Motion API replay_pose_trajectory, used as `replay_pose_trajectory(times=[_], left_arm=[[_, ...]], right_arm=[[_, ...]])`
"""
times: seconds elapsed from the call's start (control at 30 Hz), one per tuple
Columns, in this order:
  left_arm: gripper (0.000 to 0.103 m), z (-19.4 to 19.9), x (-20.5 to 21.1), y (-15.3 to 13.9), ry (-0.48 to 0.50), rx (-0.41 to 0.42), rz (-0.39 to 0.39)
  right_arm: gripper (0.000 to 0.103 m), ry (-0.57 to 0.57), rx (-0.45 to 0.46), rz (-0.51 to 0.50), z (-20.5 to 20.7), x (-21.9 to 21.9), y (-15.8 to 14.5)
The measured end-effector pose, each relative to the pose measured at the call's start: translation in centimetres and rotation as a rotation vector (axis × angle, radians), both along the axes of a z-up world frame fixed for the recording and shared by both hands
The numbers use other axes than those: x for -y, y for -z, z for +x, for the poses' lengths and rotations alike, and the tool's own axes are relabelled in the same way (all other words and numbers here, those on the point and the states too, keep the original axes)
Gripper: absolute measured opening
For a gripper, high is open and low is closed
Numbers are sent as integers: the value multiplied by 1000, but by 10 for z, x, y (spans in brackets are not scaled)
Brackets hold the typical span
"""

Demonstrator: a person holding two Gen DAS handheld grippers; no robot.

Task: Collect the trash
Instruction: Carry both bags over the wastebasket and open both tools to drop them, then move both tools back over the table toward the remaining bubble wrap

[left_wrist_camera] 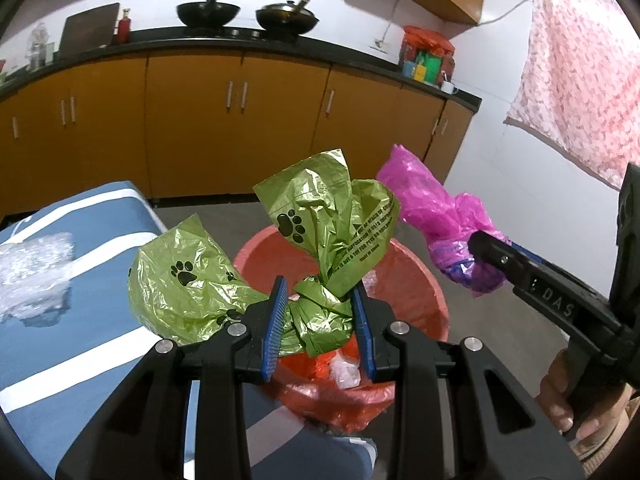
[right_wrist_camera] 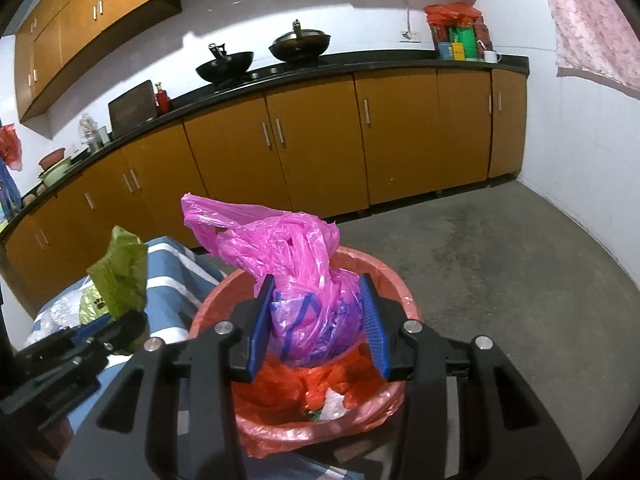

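1. Kitchen cabinets (right_wrist_camera: 320, 132) with orange-brown doors run under a black countertop (right_wrist_camera: 360, 66) along the far wall, at twelve o'clock in both wrist views; two dark woks (left_wrist_camera: 208, 12) sit on the counter.
2. At three o'clock in the left wrist view a pink patterned cloth (left_wrist_camera: 580, 72) hangs against the white wall.
3. At nine o'clock in that view lies a blue-and-white striped cloth (left_wrist_camera: 80, 280) with a crumpled clear plastic sheet (left_wrist_camera: 32, 276) on it.
4. A red bin (right_wrist_camera: 384, 276), lined with a red plastic liner (right_wrist_camera: 332, 384), stands on the grey floor just beside the striped cloth; white scraps lie inside it.
5. The left gripper (left_wrist_camera: 320, 320) has its blue-padded jaws partly closed on the knotted neck of a green bag (left_wrist_camera: 320, 240) printed with black paw marks; the bag's body bulges out toward nine o'clock, above the edge of the striped cloth.
6. The green bag's knot hangs over the near rim of the red bin.
7. The right gripper (right_wrist_camera: 318, 320) has its jaws spread fairly wide yet pressed against both sides of a pink bag (right_wrist_camera: 296, 272), which shows blue printing inside.
8. The pink bag is held above the bin's opening, its loose top pointing toward eleven o'clock.
9. In the left wrist view the pink bag sits at two o'clock from the green one, apart from it.
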State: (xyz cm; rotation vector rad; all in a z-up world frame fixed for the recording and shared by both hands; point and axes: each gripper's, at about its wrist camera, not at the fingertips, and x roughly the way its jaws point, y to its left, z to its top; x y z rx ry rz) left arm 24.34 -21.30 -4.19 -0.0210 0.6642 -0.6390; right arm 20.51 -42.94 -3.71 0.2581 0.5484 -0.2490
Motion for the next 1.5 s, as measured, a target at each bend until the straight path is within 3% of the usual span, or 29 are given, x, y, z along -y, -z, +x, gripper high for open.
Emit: replay_pose_trajectory(times=[0.4,0.47,0.53,0.6,0.9,1.07,1.17,1.5], left_arm=[[33,26,18,19,39,-38,12],[41,28,16,23,43,-48,14],[63,27,13,24,32,-48,17],[67,26,7,25,15,-42,10],[70,24,-33,22,-86,-36,19],[72,14,-76,15,-166,14,45],[78,7,-111,10,-239,53,67],[90,-5,-258,14,-538,121,190]], right_arm=[[45,61,10,42,25,27,8],[48,60,11,61,26,31,10],[52,53,14,83,27,35,13],[57,53,17,82,25,35,14],[63,45,28,60,17,27,7],[70,-30,43,33,24,-3,-7],[73,-105,41,28,34,-33,-9],[80,-401,-24,38,86,-180,2]])
